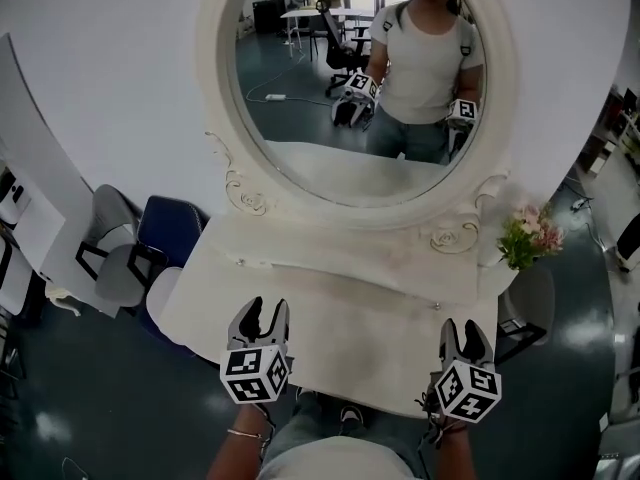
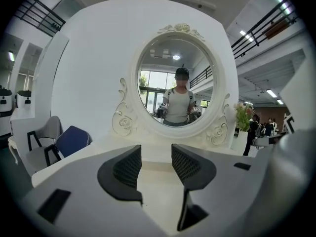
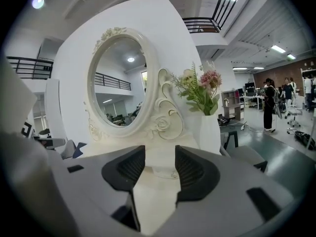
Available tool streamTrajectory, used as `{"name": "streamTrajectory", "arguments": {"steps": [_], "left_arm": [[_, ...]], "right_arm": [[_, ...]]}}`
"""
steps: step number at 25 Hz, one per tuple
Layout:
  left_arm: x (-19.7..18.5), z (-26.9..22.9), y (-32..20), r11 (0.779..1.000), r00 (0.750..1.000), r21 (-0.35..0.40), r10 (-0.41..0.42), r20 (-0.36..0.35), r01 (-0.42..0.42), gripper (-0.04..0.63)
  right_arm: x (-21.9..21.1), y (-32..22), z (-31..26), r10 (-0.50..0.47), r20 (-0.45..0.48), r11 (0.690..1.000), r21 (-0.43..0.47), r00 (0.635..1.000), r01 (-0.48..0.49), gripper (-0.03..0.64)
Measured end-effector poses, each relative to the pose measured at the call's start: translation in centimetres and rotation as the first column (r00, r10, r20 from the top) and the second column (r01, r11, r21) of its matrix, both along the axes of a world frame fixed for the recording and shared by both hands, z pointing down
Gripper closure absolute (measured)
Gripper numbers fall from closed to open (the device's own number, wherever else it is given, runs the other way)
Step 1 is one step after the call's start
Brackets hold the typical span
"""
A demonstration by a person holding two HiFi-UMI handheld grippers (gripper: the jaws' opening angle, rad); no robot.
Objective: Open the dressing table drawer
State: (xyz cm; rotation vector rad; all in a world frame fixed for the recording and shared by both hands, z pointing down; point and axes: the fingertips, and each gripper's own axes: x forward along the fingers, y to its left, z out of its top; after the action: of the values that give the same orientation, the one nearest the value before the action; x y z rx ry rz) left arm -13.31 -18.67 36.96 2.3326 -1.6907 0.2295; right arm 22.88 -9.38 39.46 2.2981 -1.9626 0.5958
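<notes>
Head view is showing left tongs [image 1: 268,313] and right tongs [image 1: 460,330] hovering parted and empty below the mirror [image 1: 330,138], risking fumbling the unseen drawer.

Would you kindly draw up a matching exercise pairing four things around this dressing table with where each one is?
Things:
1. oval mirror in a carved cream frame
2. pink flowers with green leaves
3. navy blue padded chair
4. left claw

Places:
A. at the right end of the white dressing table
B. over the table's near edge, jaws apart
C. on the floor, left of the table
D. centre back of the table

Pairs: 1-D, 2-A, 3-C, 4-B.
</notes>
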Motion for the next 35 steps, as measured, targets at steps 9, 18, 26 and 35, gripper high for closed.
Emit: {"name": "streamTrajectory", "arguments": {"steps": [9,18,26,35], "left_arm": [[0.7,1.0,-4.7,0.995,0.995,-0.028,0.096,0.028,-0.095,0.410],[2.3,3.5,-7.0,0.986,0.988,-0.079,0.148,0.045,-0.144,0.410],[3.9,6.9,-8.0,0.976,0.983,-0.135,0.177,0.049,-0.169,0.408],[2.8,10.4,-7.6,0.971,0.986,-0.194,0.154,0.065,-0.138,0.407]], "right_arm": [[0.6,-1.0,2.4,0.109,-0.006,0.993,-0.050,0.994,-0.109,0.420],[1.9,-2.2,4.7,0.142,-0.008,0.985,-0.099,0.990,-0.142,0.419],[2.4,-3.0,8.2,0.136,0.012,0.978,-0.162,0.991,-0.132,0.417],[2.0,-3.1,11.5,0.130,0.033,0.967,-0.224,0.991,-0.120,0.416]]}}
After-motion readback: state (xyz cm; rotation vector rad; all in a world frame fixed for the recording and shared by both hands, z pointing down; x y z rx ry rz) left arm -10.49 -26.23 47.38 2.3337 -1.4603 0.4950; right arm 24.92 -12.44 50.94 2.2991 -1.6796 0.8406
